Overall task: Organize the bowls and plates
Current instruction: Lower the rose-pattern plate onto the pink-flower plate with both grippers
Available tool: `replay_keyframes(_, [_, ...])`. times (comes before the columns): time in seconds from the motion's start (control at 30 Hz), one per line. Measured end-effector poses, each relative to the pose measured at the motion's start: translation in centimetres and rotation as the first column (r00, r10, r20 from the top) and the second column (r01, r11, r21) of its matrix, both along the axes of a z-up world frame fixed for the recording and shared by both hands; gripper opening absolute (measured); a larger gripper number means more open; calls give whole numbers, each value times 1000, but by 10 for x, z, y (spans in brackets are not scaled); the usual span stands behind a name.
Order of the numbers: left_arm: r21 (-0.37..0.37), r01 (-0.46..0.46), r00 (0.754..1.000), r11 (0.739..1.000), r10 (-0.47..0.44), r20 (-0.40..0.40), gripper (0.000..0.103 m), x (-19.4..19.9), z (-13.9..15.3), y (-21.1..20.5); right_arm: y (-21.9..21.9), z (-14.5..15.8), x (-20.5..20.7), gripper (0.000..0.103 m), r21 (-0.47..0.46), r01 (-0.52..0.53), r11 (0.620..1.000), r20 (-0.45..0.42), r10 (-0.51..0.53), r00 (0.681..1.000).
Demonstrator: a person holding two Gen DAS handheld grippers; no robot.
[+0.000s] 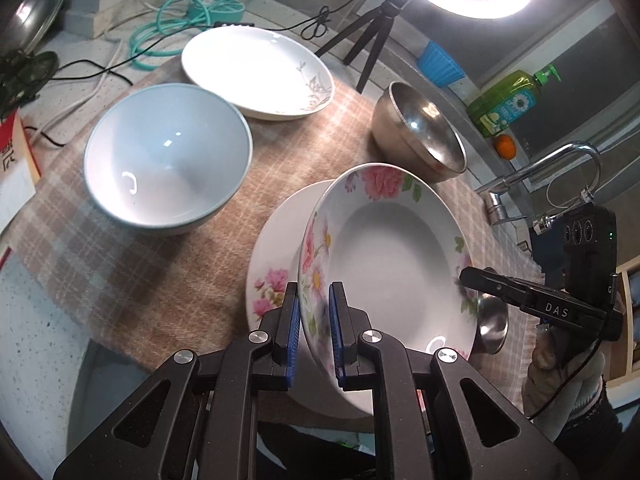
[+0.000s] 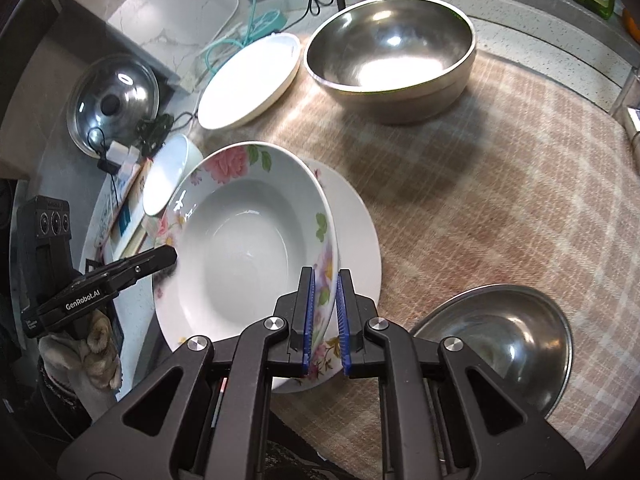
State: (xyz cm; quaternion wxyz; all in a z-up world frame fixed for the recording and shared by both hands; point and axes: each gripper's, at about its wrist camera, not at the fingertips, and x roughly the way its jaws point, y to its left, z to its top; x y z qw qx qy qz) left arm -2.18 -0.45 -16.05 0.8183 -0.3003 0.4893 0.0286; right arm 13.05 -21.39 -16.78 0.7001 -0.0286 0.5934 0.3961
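A flowered deep plate is gripped by both tools: the left gripper is clamped on its left rim, the right gripper on its right rim. It is held tilted just above a second flowered plate lying near the front edge of the checked cloth. The stacking step looks to be in hand; next, the plate would need levelling and lowering onto the one below (centred, rims matched).

Left of the stack stands a white bowl, well apart. Behind it lies a white plate; to the right rear, a large steel bowl. A small steel bowl sits close by the right gripper, so room there is tight.
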Motion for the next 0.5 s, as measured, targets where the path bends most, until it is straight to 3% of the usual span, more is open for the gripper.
replay_keyframes(0.5, [9, 18, 998, 1000, -17, -60, 12, 4, -21, -1, 13, -15, 1, 11, -85, -27, 996, 5, 27, 1000])
